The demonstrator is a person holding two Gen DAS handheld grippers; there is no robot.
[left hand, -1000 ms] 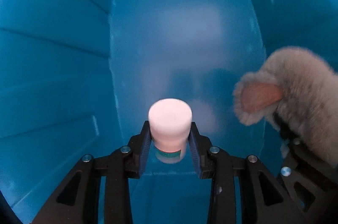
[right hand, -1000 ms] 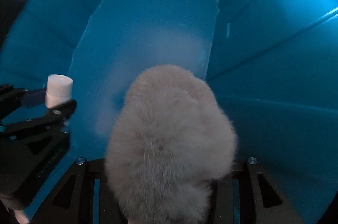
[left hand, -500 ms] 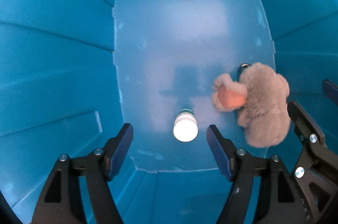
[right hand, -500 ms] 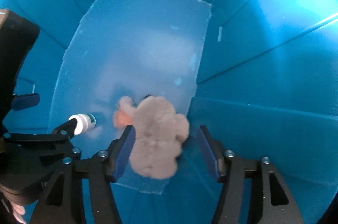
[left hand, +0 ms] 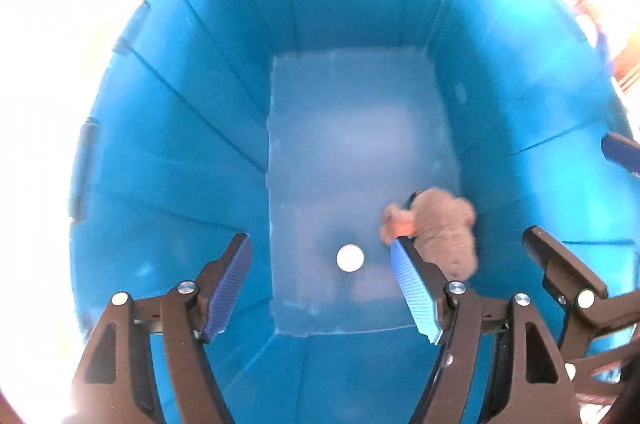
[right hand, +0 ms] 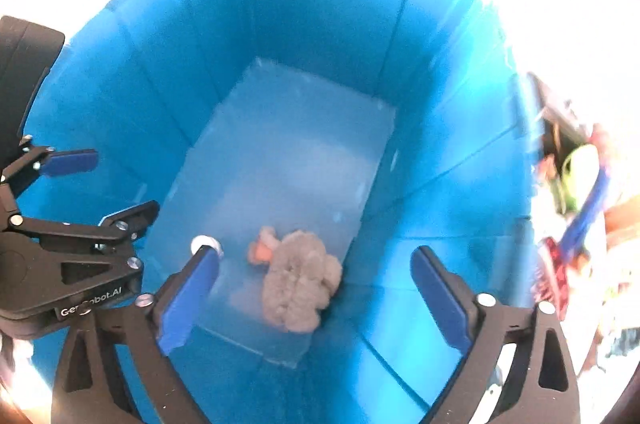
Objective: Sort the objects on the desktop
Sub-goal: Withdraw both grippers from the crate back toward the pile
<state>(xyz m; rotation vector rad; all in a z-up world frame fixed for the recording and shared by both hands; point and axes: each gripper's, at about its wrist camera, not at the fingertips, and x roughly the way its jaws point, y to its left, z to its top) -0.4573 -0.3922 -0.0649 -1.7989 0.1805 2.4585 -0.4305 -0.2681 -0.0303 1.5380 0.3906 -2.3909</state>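
A deep blue bin [left hand: 192, 144] with ribbed walls fills both wrist views; its pale floor holds two things near the end closest to the cameras. A small white-capped bottle [left hand: 350, 257] stands upright on the floor, seen from above as a round white disc; just beside it lies a grey plush toy [left hand: 444, 232] with a pinkish-orange patch at the end nearer the bottle, apart from the bottle and close against the bin's right wall. The left gripper [left hand: 320, 276] hangs above the bin with its jaws wide and nothing between them; the right gripper [right hand: 316, 288] likewise stands wide open and empty, the plush showing far below in the gap. Blurred, colourful clutter [right hand: 576, 192] shows outside the bin's right rim; it is too smeared to identify.
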